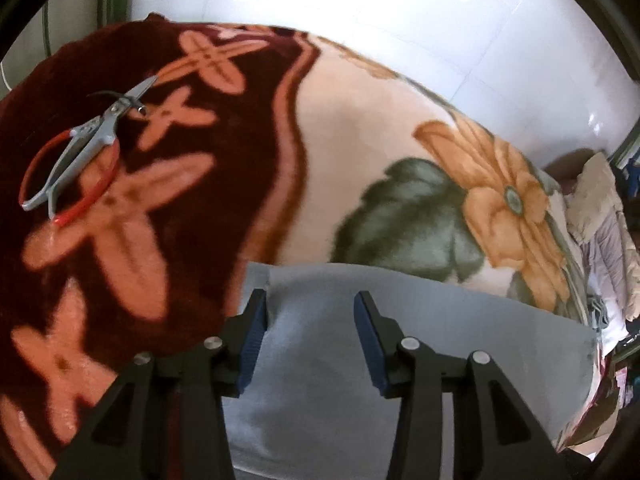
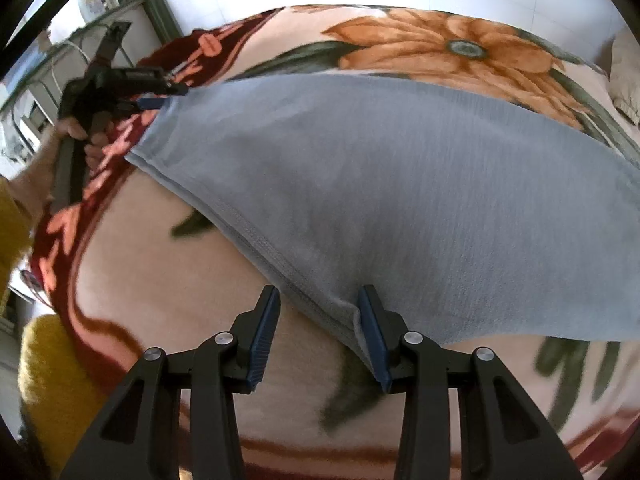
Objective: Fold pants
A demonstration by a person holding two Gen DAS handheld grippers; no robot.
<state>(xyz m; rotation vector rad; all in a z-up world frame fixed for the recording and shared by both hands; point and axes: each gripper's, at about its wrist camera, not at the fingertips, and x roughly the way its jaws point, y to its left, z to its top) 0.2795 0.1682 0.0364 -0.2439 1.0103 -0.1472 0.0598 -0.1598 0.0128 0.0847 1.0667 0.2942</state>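
The grey-blue pants lie folded flat on a floral blanket. In the left wrist view the pants fill the lower middle. My left gripper is open, its fingers standing over the pants' upper left corner. My right gripper is open, with the pants' near hemmed corner between its fingers. The left gripper also shows in the right wrist view at the pants' far corner, held by a hand.
Grey scissors with a red loop lie on the dark red part of the blanket. Piled clothes sit at the bed's right edge. A white tiled wall stands behind the bed.
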